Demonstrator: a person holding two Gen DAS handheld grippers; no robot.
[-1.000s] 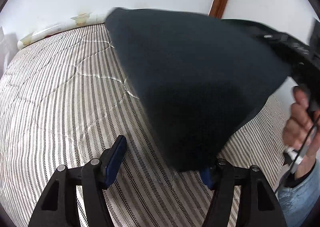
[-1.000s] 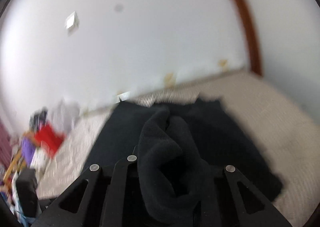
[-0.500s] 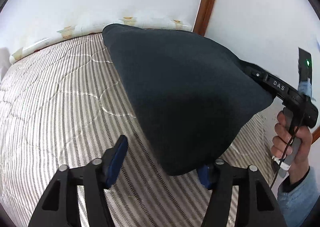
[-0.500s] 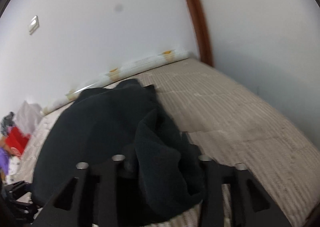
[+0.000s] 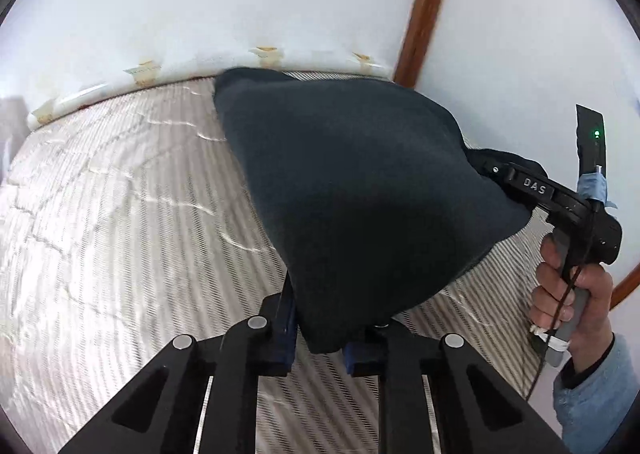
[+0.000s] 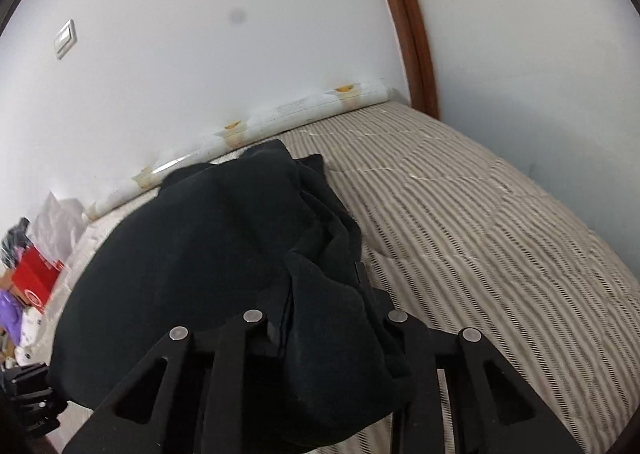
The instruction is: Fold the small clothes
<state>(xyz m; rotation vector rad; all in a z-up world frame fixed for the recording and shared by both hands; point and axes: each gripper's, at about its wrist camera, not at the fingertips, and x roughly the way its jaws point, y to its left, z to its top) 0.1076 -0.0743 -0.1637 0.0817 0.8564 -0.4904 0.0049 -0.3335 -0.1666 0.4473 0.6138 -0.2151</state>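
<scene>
A black garment (image 5: 360, 190) is held up above the striped bed (image 5: 120, 222), stretched between both grippers. My left gripper (image 5: 320, 342) has its blue-padded fingers shut on the garment's near corner. My right gripper (image 6: 324, 318) is shut on a bunched edge of the same garment (image 6: 208, 246), which drapes over its fingers and hides the tips. The right gripper also shows in the left wrist view (image 5: 516, 182), at the garment's right side, with the person's hand on its handle.
The striped quilted bed (image 6: 500, 234) runs to white walls, with a brown wooden trim (image 5: 424, 6) in the corner. A pile of items, including a red box (image 6: 34, 278) and purple cloth, lies at the bed's far left.
The left gripper's fingers, open before, have closed on the garment's corner. The right gripper has swung with the garment, which has come lower towards the bed.
</scene>
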